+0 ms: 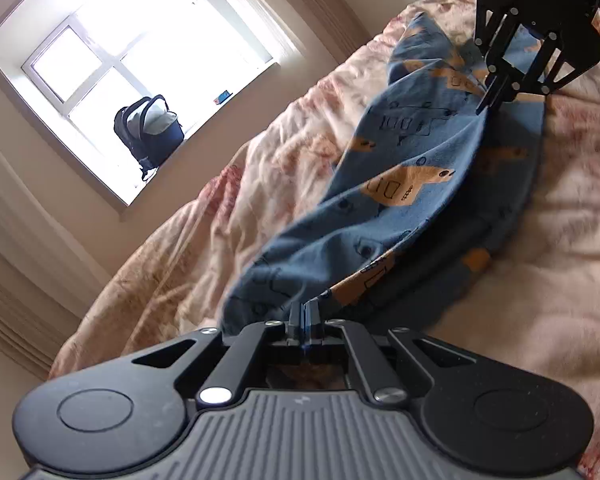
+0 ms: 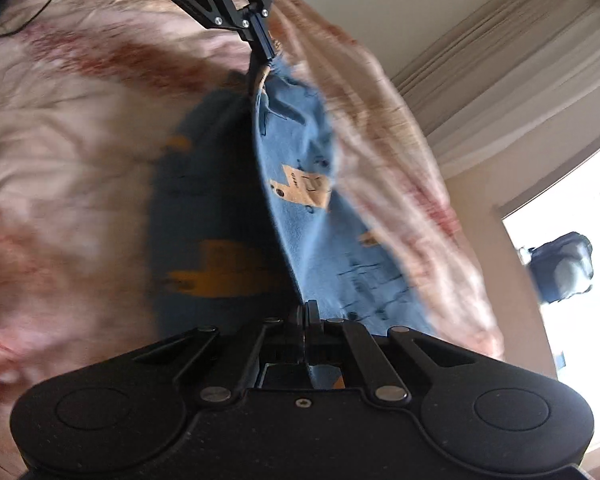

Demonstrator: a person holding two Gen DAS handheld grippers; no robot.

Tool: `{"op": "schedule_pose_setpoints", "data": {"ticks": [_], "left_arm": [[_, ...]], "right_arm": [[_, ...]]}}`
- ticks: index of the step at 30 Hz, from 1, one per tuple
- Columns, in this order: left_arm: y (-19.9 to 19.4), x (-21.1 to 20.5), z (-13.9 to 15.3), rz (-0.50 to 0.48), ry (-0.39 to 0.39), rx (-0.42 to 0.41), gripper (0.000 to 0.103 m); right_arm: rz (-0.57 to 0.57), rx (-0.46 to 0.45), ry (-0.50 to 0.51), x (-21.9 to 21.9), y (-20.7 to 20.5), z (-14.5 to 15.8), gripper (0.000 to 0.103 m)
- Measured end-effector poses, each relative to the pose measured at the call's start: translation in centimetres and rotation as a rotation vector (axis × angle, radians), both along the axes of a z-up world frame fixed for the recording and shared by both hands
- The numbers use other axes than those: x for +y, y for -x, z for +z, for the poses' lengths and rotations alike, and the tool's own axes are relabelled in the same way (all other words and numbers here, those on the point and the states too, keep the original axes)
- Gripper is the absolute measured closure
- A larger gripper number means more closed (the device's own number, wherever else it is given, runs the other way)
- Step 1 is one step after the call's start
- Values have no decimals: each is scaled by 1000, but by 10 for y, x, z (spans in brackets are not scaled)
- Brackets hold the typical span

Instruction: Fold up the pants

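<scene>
Black and close to the lens, the left hand-held gripper (image 1: 305, 312) has its two fingers pressed together on an edge of the blue pants (image 1: 404, 184), a child's pair printed with tan and dark outline figures. Across the stretch of cloth, the right hand-held gripper (image 1: 490, 98) pinches another edge of the same garment, its fingers likewise closed with fabric between them. The right wrist view confirms both holds: the right hand-held gripper (image 2: 307, 312) nips the cloth at the bottom of that view, and the left hand-held gripper (image 2: 265, 50) grips the far corner near the top.

Between the two grips the pants (image 2: 300, 168) are raised off the bed (image 1: 560, 208) as a taut upper layer, while a darker part of the garment lies flat on the floral pink duvet beneath it. Motion blur in the right wrist view suggests the cloth is being carried over.

Judged from this, a fold appears to be under way rather than finished: one layer is lifted above the other but not yet laid down and smoothed. Which fold of the sequence this is cannot be told, since waistband and leg ends are not clearly visible.

Behind the bed, a dark backpack (image 1: 148, 136) sits on the sill of a bright window (image 1: 112, 52), with pale curtains (image 2: 500, 64) to one side.
</scene>
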State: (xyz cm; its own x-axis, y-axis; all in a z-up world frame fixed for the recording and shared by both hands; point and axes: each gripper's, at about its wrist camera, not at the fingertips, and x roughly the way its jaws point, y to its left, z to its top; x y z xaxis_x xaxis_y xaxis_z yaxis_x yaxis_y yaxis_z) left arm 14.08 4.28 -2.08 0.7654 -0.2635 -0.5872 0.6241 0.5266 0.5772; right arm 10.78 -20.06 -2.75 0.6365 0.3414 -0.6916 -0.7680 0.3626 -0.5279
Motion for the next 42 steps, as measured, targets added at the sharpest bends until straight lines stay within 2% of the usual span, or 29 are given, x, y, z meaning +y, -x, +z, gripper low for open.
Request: {"op": "schedule_pose_setpoints", "data": {"ticks": [5, 11, 17, 23, 28, 31, 34, 35, 36, 37, 38, 39, 40, 41, 42], "left_arm": [[1, 5, -4, 24, 32, 4, 103], [11, 6, -12, -7, -19, -10, 103], [11, 6, -17, -13, -58, -9, 103], [11, 6, -15, -20, -84, 0, 103], [10, 7, -21, -26, -104, 31, 103], [8, 6, -24, -17, -106, 80, 103], [6, 6, -17, 47, -34, 161, 87], [6, 7, -12, 82, 9, 197, 65], [5, 8, -8, 109, 46, 216, 39], [7, 8, -3, 138, 90, 220, 30], [10, 6, 1, 171, 139, 213, 20], [12, 3, 5, 196, 178, 212, 13], [15, -3, 8, 216, 224, 213, 8], [16, -10, 11, 226, 265, 210, 0], [18, -22, 13, 229, 309, 201, 0]], "right_arm": [[-31, 24, -44, -2, 6, -9, 103], [-9, -14, -34, -6, 21, 8, 103], [16, -3, -8, -2, 28, -6, 103], [35, -4, -28, -4, 35, 5, 103], [75, -1, 24, -2, 46, -4, 103], [67, 23, 16, -2, 45, -13, 103], [43, 36, -6, -6, 44, -17, 100], [33, 38, -29, -9, 45, -16, 99], [20, 41, -51, -12, 45, -14, 92], [1, 46, -83, -16, 45, -12, 77], [-24, 48, -119, -21, 45, -10, 69], [-62, 43, -161, -28, 45, -8, 48], [-100, 41, -202, -36, 45, -7, 32], [-144, 41, -250, -45, 46, -5, 29], [-198, 41, -297, -54, 46, -4, 24]]}}
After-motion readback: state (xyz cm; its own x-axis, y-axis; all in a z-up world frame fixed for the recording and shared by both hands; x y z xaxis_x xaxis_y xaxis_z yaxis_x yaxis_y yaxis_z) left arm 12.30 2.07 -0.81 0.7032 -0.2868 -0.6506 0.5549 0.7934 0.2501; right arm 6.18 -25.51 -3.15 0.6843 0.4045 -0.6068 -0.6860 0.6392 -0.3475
